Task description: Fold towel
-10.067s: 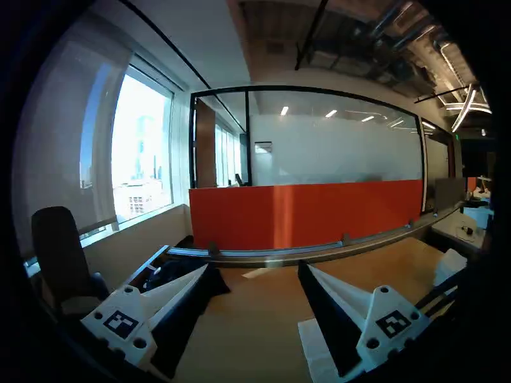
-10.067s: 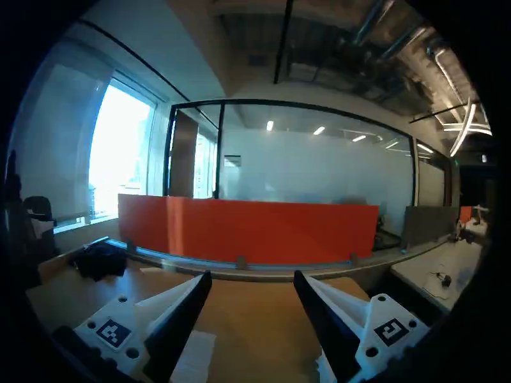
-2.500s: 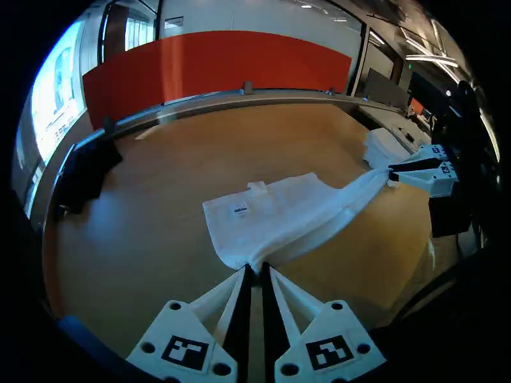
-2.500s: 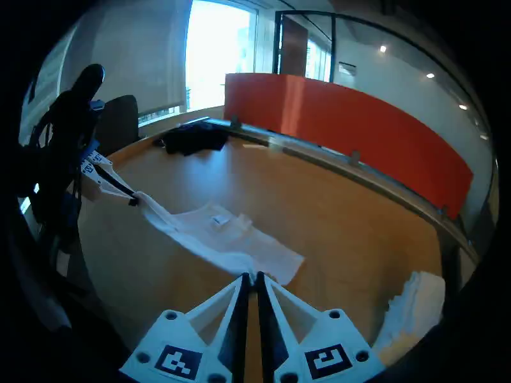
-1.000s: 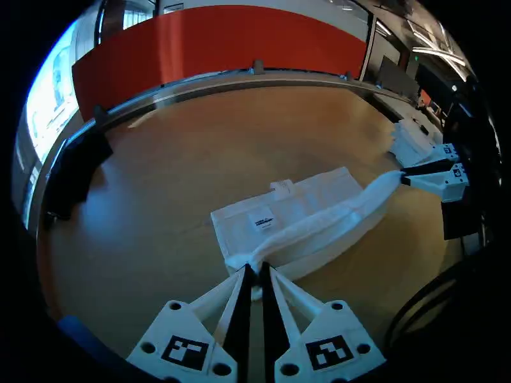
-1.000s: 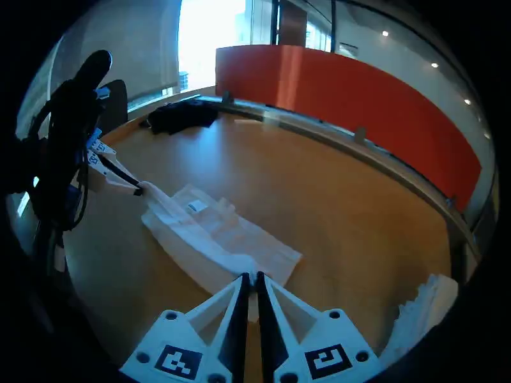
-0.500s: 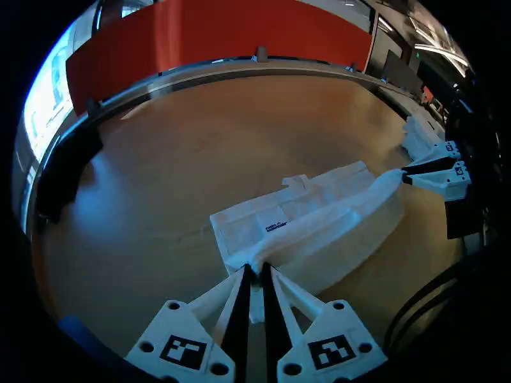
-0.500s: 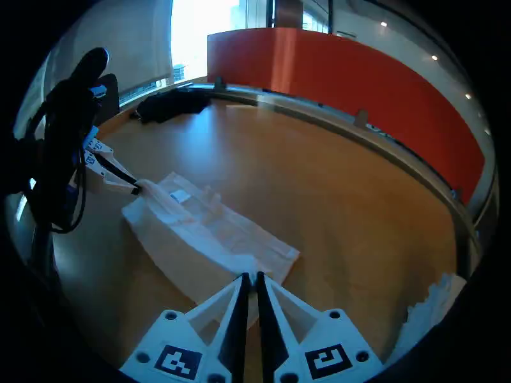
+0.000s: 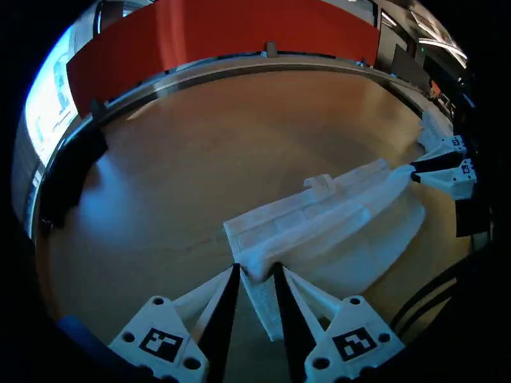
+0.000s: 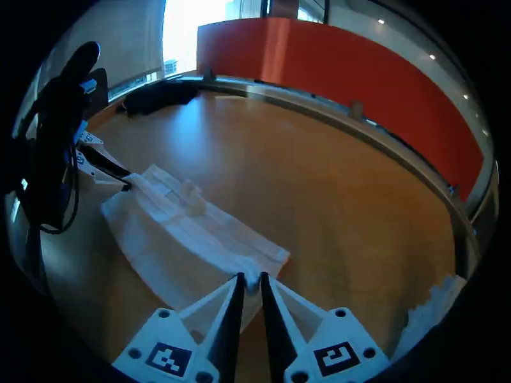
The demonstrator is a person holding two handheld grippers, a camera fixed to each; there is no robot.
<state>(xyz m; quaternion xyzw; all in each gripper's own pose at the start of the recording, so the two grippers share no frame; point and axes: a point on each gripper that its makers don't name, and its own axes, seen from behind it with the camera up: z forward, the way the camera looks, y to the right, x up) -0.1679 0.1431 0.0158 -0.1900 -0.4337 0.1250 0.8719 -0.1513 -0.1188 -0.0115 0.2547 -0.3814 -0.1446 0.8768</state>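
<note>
Wood tabletop (image 9: 179, 166), plenty of open surface beyond the towel (image 9: 332, 223), which lies half-folded by my near edge. An orange partition (image 9: 223, 32) stands behind the far rail, with a bright window (image 10: 185, 25) off to the side. Left gripper (image 9: 255, 277): my fingers are apart with a towel corner between them. Right gripper (image 10: 252, 284): fingers nearly together around the other corner, can't tell if they pinch it.

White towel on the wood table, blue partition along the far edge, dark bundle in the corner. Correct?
No. The partition is orange-red, not blue, per the right gripper view. The white towel on the wood table and the dark bundle in the corner are right.
</note>
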